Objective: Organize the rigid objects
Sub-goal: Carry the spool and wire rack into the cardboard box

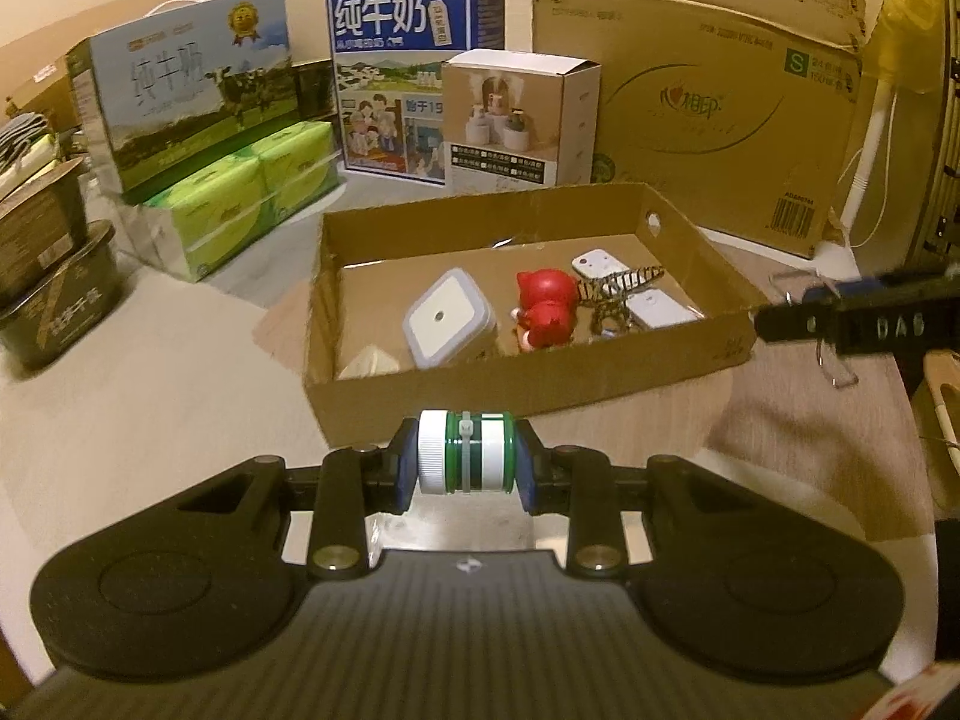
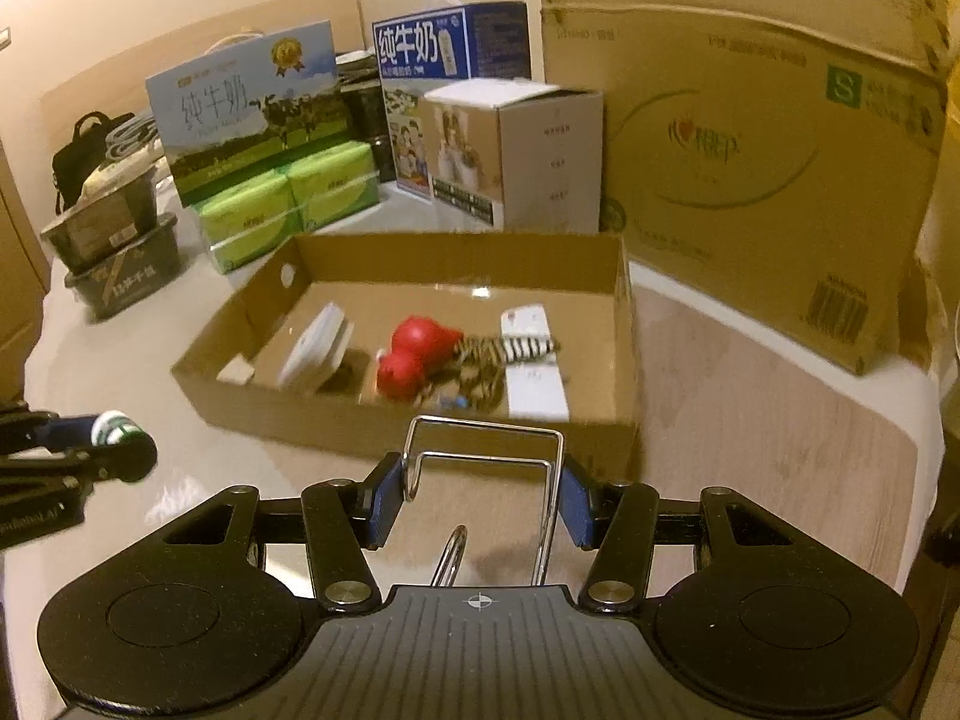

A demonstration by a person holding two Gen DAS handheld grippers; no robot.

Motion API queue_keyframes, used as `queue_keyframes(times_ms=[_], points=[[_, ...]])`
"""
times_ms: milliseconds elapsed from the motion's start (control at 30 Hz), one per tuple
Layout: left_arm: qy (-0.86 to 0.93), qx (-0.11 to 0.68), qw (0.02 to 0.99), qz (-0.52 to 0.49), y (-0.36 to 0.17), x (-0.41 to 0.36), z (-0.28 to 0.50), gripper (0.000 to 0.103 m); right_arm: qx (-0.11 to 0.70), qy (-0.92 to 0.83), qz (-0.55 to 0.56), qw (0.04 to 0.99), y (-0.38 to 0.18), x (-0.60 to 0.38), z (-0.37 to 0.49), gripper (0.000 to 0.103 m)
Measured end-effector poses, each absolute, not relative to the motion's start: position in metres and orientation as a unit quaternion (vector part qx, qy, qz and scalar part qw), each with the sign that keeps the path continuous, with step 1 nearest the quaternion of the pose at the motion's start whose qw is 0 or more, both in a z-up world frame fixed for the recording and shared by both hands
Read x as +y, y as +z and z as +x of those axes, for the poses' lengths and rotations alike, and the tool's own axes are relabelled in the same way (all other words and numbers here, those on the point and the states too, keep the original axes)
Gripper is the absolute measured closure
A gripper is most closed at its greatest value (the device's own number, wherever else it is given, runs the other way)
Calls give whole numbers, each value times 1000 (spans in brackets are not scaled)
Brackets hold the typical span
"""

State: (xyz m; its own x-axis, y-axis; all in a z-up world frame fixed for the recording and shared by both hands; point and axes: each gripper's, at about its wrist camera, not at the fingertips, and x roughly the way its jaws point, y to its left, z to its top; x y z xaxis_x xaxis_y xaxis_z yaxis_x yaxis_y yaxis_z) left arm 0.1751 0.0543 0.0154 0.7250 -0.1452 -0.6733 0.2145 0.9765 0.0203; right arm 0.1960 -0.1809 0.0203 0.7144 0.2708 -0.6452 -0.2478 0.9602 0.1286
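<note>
My left gripper (image 1: 463,463) is shut on a small green and white bottle (image 1: 467,459), held sideways just in front of the open cardboard tray (image 1: 522,387). My right gripper (image 2: 480,495) is shut on a bent metal wire bracket (image 2: 486,450), held just before the tray's near wall (image 2: 336,423). The tray holds a white square box (image 1: 447,325), a red figurine (image 1: 543,307), a striped toy (image 1: 624,285) and white flat devices (image 1: 663,307). The left gripper with the bottle shows at the left of the right wrist view (image 2: 114,441); the right gripper shows at the right of the left wrist view (image 1: 840,318).
Milk cartons (image 1: 186,114), green tissue packs (image 1: 252,192), a blue milk box (image 1: 408,78), a small white box (image 1: 516,120) and a large cardboard box (image 1: 708,102) stand behind the tray. Dark containers (image 1: 54,300) are stacked at the left.
</note>
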Motion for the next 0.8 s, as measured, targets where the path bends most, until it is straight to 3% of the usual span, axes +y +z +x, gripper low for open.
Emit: queue_keyframes(times_ms=[800], points=[[-112,354,927,59,33,45,281,75,370,162,0,915,48,-188,310,50]])
